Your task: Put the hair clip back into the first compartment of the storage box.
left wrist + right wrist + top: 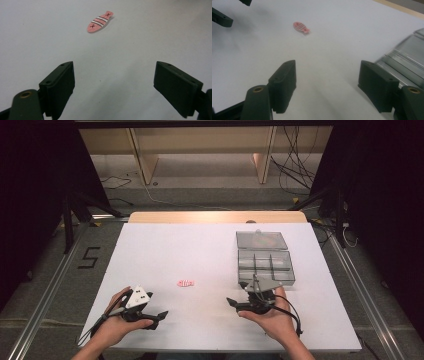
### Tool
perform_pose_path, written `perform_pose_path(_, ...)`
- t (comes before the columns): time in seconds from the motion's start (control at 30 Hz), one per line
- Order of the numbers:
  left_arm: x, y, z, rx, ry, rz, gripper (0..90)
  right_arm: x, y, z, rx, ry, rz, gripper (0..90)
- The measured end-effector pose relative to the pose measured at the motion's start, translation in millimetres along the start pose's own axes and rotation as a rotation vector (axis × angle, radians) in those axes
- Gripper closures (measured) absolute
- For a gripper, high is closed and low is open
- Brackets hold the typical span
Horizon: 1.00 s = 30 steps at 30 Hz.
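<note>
A small pink fish-shaped piece (185, 283) with white stripes lies flat on the white table (200, 250), between the two hands. My left gripper (159, 319) rests at the front left, pointing right, and is open; the fish (100, 22) lies some way beyond its empty jaws (113, 80). Held at the front right, my right gripper (235, 301) points left and is open (327, 82), with nothing between its jaws. From there the fish (301, 27) is farther off to the left.
A clear plastic compartment box (265, 265) with its lid (261, 240) laid open behind it stands at the right, just beyond the right hand; its edge (409, 55) is beside the right jaw. The left gripper's jaws (222, 18) appear in the right gripper view.
</note>
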<state>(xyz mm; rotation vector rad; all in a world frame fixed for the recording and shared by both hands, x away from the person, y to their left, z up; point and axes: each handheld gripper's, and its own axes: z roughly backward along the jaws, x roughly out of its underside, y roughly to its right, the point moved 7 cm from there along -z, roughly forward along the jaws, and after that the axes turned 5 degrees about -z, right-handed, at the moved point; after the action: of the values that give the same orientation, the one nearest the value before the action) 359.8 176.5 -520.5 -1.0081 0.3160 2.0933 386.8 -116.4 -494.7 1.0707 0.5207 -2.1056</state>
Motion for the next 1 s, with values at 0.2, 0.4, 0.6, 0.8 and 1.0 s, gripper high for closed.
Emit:
perform_pose_path(0.2,-0.8,1.2,0.4,0.004,0.001,-0.005,16.7,-12.3,-14.3,-31.9,-0.029,-0.036,0.042,32.2)
perform_pose_path(0.4,-1.0,1.6,0.0,0.008,0.003,-0.006,16.7,-27.1,-25.4,-60.2,-0.058,-0.055,0.062,32.2)
perform_pose_path(0.6,-0.8,1.1,0.3,0.008,0.001,-0.008,16.8,-41.9,-30.9,-85.8,-0.079,-0.068,0.071,32.5)
perform_pose_path(0.8,-1.2,2.5,0.2,0.011,0.004,-0.011,16.8,-53.5,-31.9,-108.2,-0.088,-0.084,0.064,32.6)
perform_pose_path(1.0,-0.1,1.0,0.1,0.013,0.003,-0.004,16.8,-59.9,-35.0,-127.5,-0.109,-0.119,0.067,33.0)
